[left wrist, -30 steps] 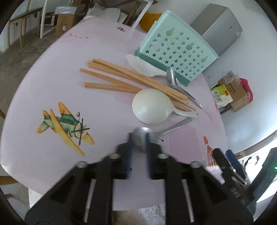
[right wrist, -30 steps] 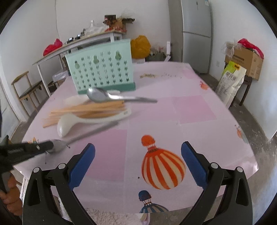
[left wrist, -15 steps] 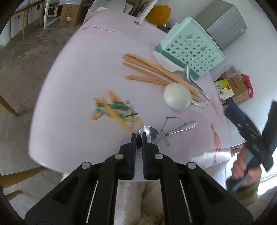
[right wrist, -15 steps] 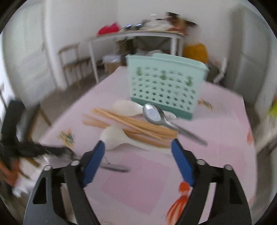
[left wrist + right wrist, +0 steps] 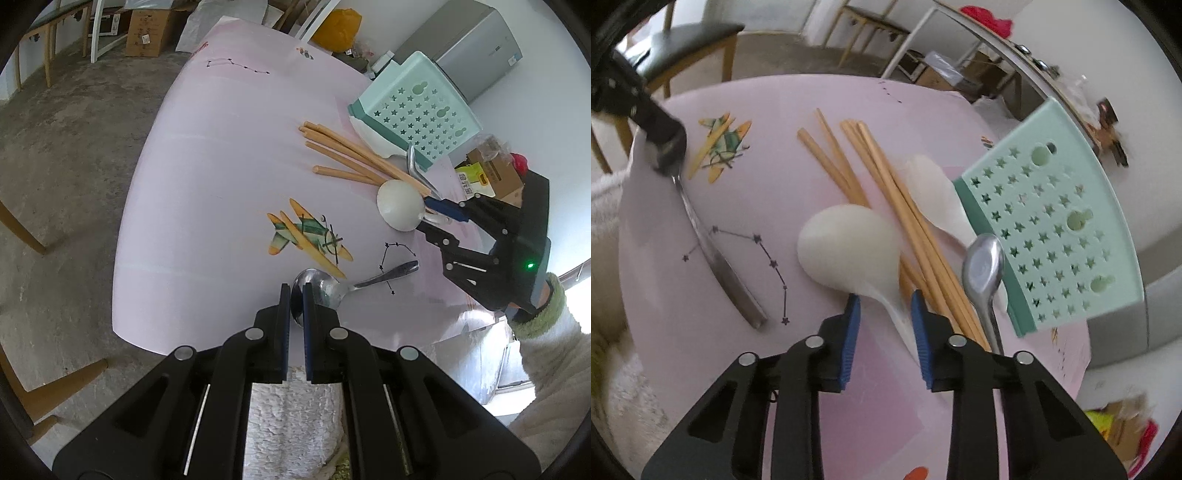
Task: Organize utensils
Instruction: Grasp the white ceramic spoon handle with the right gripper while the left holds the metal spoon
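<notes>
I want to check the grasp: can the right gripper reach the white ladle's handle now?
Probably yes. The right gripper already straddles the white ladle handle, jaws closing, though the chopsticks lie close alongside.

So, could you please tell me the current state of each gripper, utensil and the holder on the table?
Left gripper: shut on the metal spoon's bowl.
Metal spoon: gripped by its bowl, handle over the table.
Right gripper: jaws closing, white ladle's handle between them.
White ladle: bowl down, lying across the chopsticks.
Chopsticks: loose pile, flat.
Second metal spoon: resting against the utensil holder.
White rice paddle: flat beside the holder.
Green utensil holder: lying on its side.
</notes>
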A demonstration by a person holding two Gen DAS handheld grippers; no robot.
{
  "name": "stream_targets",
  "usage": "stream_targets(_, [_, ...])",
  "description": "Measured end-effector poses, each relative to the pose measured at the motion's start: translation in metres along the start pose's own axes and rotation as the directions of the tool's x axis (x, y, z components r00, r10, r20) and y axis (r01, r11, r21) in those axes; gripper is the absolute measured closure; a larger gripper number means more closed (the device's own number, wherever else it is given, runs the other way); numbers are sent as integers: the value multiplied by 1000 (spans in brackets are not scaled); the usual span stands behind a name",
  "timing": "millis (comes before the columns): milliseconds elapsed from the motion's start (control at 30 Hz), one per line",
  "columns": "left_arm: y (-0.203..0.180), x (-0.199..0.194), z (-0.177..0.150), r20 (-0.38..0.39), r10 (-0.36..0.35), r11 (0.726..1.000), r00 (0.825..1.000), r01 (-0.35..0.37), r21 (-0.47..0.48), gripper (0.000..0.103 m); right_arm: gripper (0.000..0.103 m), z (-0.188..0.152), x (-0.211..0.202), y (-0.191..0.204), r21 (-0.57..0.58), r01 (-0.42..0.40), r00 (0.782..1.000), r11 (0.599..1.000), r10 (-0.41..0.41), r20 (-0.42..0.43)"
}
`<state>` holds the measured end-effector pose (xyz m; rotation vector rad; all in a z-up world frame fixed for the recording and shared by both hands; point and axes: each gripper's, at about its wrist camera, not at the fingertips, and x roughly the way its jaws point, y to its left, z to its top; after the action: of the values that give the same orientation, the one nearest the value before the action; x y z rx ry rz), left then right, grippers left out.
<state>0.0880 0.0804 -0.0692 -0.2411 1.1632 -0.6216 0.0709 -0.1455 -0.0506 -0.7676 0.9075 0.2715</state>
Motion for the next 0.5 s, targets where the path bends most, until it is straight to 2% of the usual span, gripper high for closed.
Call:
stream_targets(100, [0, 0, 1, 10, -3, 1000, 1000, 3, -7, 98, 85, 1, 0, 8, -41, 28, 1000, 999, -27, 6])
stream_targets(133, [1, 0, 0, 17, -2, 1000, 1000, 2, -9, 98, 91, 0, -1, 11, -47, 45, 999, 998, -44, 10])
stream_targets(233, [2, -2, 0, 41, 8, 1000, 999, -7, -18, 98, 98, 0, -4, 11, -37, 74, 997, 997, -73, 34])
stream_targets(400, [4, -12, -1, 94, 13, 999, 995, -10, -38, 100, 99, -3, -17, 4, 99, 92, 992, 991, -100, 76])
stream_targets(500, [-1, -26, -1, 167, 4, 999, 986, 3, -45, 102, 99, -9, -30, -4, 211, 100, 987, 972, -124, 103])
